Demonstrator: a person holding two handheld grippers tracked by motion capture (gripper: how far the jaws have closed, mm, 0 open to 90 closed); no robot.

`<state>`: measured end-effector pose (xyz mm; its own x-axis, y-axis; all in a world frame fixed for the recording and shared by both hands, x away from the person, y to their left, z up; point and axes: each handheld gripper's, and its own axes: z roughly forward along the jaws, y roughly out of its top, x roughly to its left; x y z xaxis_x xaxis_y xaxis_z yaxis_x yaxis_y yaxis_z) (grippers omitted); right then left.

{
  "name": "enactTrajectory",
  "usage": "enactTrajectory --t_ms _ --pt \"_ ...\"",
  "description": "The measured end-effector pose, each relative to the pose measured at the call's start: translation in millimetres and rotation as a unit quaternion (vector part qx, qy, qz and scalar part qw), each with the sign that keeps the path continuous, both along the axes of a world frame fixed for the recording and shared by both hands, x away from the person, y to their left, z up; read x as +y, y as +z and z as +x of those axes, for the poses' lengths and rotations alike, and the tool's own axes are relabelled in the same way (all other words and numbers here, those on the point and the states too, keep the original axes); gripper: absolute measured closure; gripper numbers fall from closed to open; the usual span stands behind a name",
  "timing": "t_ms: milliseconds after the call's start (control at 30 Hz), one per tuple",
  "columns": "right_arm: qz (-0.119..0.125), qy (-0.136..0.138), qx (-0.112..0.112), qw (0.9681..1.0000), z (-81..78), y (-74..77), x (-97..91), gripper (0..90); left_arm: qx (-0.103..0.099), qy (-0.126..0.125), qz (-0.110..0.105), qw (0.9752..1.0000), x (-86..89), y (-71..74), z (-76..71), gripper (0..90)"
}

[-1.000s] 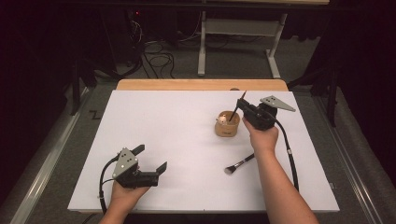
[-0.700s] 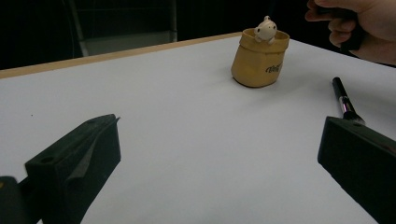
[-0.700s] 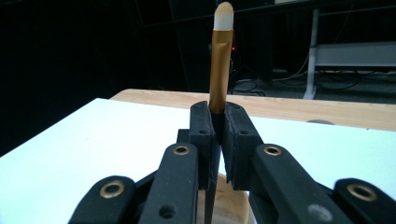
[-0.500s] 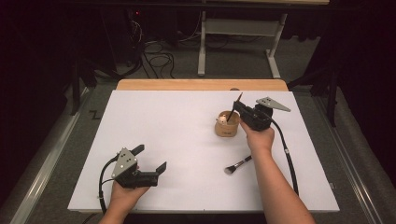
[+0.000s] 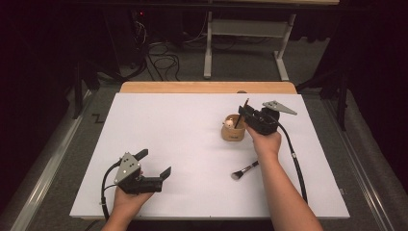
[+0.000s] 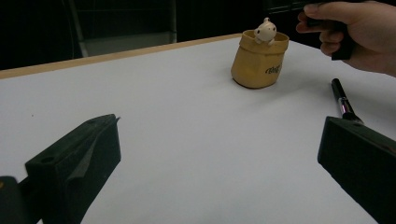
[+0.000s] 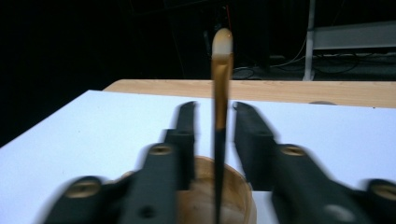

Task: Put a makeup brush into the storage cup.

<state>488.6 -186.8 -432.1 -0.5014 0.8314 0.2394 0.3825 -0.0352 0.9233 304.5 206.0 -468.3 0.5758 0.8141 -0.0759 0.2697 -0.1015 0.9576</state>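
- Right gripper [image 5: 244, 113], at the right of centre in the high view, hangs over the tan pot [image 5: 233, 129]; its jaws have just been opening, and they now stand apart on either side of a slim brush [image 7: 220, 116] without pressing it, so the grip is released.
- In the right gripper view that brush stands upright between the two black jaws, its pale tip near the top of the frame and its dark handle running down into the pot's round mouth at the bottom.
- In the high view the brush shows as a thin dark stick leaning out of the pot, just beside the gripper.
- Left gripper [image 5: 155, 165], at the lower left of the high view, rests low over the white bench [image 5: 163, 125] with its jaws wide apart and nothing between them.
- A second brush [image 5: 244, 170], with a dark handle and a pale bristle head, lies flat on the bench below the pot, near the right forearm.
- In the left gripper view the pot sits at upper right, a small cream figure [image 6: 265, 31] perched on its rim, and the lying brush is at the right edge.
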Motion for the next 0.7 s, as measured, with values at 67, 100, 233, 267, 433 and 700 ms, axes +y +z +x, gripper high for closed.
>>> enactTrajectory --t_ms 67,100,233,267,433,700 --pt "-0.005 -0.006 -0.003 1.0 0.8 -0.3 -0.9 48.3 0.0 -0.002 -0.002 1.0 -0.7 0.0 0.0 0.7" --pt "-0.012 -0.01 -0.008 0.9998 1.1 -0.3 -1.5 41.6 0.0 -0.003 -0.001 1.0 -0.9 0.1 0.0 1.1" --pt "-0.025 -0.037 -0.006 0.999 -0.6 -0.9 -3.6 16.8 -0.001 -0.003 -0.001 1.0 -1.3 0.3 -0.1 1.1" --pt "-0.025 -0.045 -0.004 0.9987 -1.1 -1.0 -4.5 13.3 -0.001 -0.003 -0.001 1.0 -1.3 0.3 -0.1 1.0" --pt "-0.022 -0.046 0.008 0.9987 -2.9 -2.6 -11.8 0.4 -0.001 -0.004 -0.001 1.0 -1.3 0.5 -0.1 1.1" --pt "-0.025 -0.023 -0.008 0.9994 -18.1 -3.5 -14.5 0.3 0.0 -0.006 0.001 1.0 -2.7 -0.4 1.0 1.0"
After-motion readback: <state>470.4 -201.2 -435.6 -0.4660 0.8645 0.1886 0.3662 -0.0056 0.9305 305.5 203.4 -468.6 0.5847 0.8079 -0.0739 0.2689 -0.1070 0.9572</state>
